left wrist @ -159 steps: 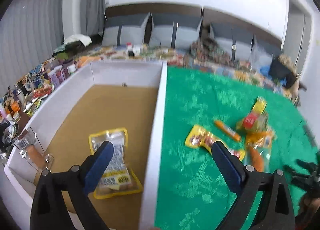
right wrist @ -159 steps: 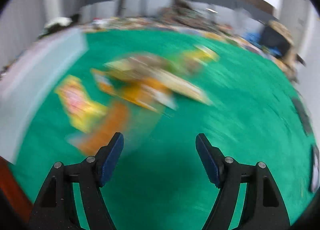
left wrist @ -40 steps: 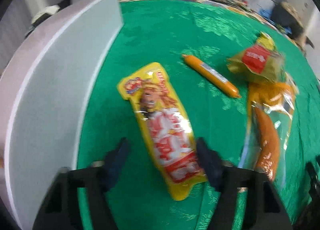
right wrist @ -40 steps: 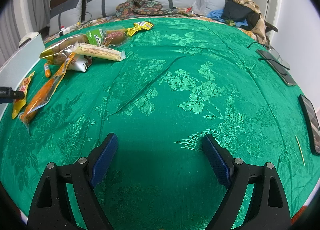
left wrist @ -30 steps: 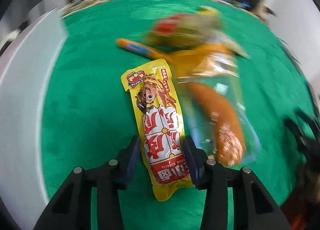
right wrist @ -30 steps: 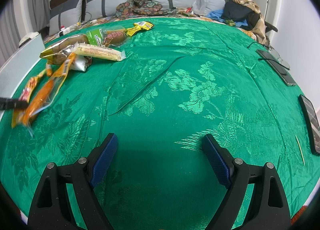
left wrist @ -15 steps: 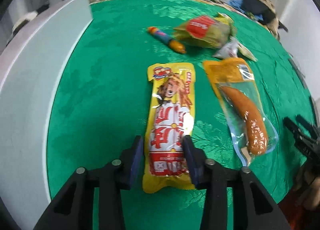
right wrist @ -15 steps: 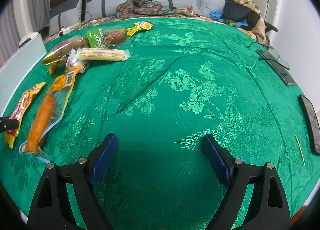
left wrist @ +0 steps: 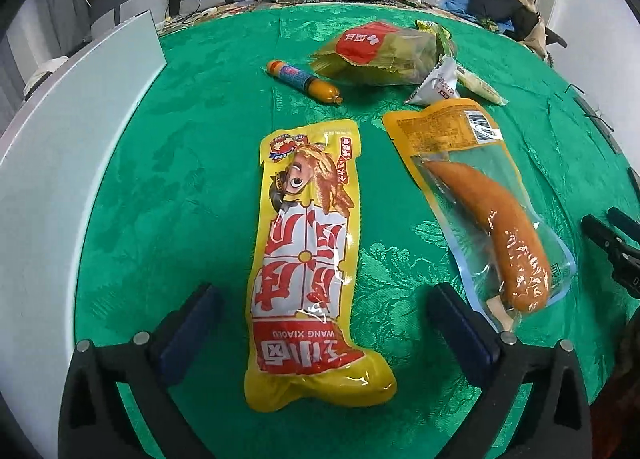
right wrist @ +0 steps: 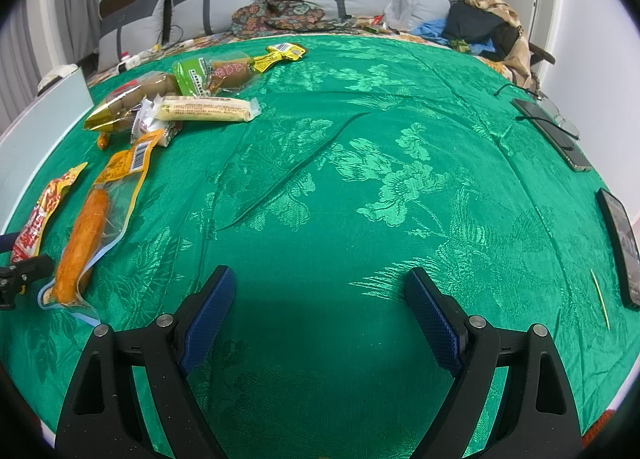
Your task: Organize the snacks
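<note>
Item: yellow snack packet (left wrist: 308,259), long, red and white print, cartoon face at the far end. Location: being shown flat on the green cloth (left wrist: 192,163) of the desk, lengthwise between the two pads of the left claw (left wrist: 320,323), near the white box wall (left wrist: 52,187).

Change: the left claw's jaws have just been opening; half a second ago the packet was being pinched at its near end, and now the pads are being held wide apart with green cloth visible on either side of the packet. Nothing is being gripped. The packet is thus being released on the cloth, outside the box, straightened alongside the sausage pouch (left wrist: 484,207).

Reading: a regrasp or a lining-up of the snacks is being suggested, not a delivery; the packet is judged as not yet put away.

Other stock: small orange sausage stick (left wrist: 304,82) and the red-labelled bag (left wrist: 376,51) are lying farther off.

Right claw (right wrist: 320,315): being held spread and empty over bare cloth, well apart from the snacks.
</note>
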Tool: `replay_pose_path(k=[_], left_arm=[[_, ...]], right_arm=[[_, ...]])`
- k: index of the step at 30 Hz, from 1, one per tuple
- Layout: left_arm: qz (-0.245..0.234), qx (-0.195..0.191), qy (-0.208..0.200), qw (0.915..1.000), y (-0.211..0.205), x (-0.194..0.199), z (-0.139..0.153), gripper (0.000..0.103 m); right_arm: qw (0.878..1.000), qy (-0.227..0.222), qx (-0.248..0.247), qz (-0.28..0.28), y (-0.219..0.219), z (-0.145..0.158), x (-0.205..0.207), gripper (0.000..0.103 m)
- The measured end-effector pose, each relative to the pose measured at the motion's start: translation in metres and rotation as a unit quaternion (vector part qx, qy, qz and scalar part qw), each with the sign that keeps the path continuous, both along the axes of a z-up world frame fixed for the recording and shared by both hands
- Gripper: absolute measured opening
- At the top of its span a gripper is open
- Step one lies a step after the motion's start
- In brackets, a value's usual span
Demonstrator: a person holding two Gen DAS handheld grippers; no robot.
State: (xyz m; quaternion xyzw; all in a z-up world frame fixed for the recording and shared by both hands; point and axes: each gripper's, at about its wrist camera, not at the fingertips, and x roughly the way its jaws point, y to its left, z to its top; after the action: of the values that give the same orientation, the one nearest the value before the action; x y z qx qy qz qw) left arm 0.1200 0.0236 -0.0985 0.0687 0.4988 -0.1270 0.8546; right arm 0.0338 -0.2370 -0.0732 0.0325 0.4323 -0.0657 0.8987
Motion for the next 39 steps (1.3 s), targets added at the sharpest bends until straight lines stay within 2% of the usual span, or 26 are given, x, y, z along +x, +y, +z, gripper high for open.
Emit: replay_pose_path(k=[19,25,39], left_arm=[[0.025,0.002,-0.009,0.9996,0.006,-0.009,0.001,0.103],[0.06,0.001,-0.008,0.9982,0.025,-0.006,0.001,0.103],[0.055,0.001,-0.005,0.9985,0.035,-0.008,0.001,0.103]], right_arm=[[1.0,0.0,0.0,0.0,0.0,0.0,0.0,0.09],[1.0,0.0,0.0,0.0,0.0,0.0,0.0,0.09],[1.0,-0.001,0.0,0.0,0.0,0.001,-0.001,0.09]])
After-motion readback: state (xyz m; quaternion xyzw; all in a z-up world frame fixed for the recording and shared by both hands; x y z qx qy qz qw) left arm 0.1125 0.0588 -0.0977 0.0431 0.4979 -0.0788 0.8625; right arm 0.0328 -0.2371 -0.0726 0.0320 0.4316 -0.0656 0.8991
